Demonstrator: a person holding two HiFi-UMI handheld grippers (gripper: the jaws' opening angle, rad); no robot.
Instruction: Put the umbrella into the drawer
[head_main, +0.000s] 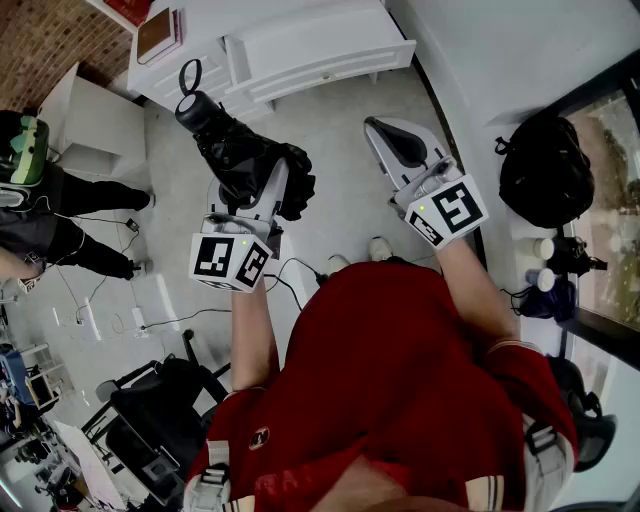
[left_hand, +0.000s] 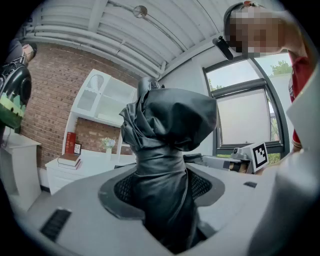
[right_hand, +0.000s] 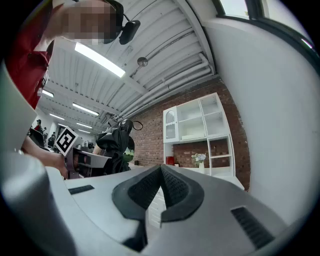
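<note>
Umbrella (head_main: 240, 155), black and folded, sat clamped in the left gripper (head_main: 270, 185), held level in the air over the floor, in front of the person in the red shirt (head_main: 400, 370). In the left gripper view the gripper's (left_hand: 162, 187) pads pressed on both sides of the bunched fabric (left_hand: 165, 150), which filled the gap between the jaws. The handle end with its strap loop (head_main: 190, 75) pointed to the far left. To the right, well apart from it, the right gripper (head_main: 380, 130) was held level too; its own view showed the jaws closed together with nothing between them (right_hand: 161, 172). A black backpack (head_main: 545, 170) lay on the floor at the far right. A bystander (head_main: 60, 210) stood at the left. Beyond the umbrella stood a white cabinet (head_main: 310, 50) with books (head_main: 158, 35) on its top, and a white shelf (right_hand: 200, 120) rose above it against the brick wall (left_hand: 55, 95).
</note>
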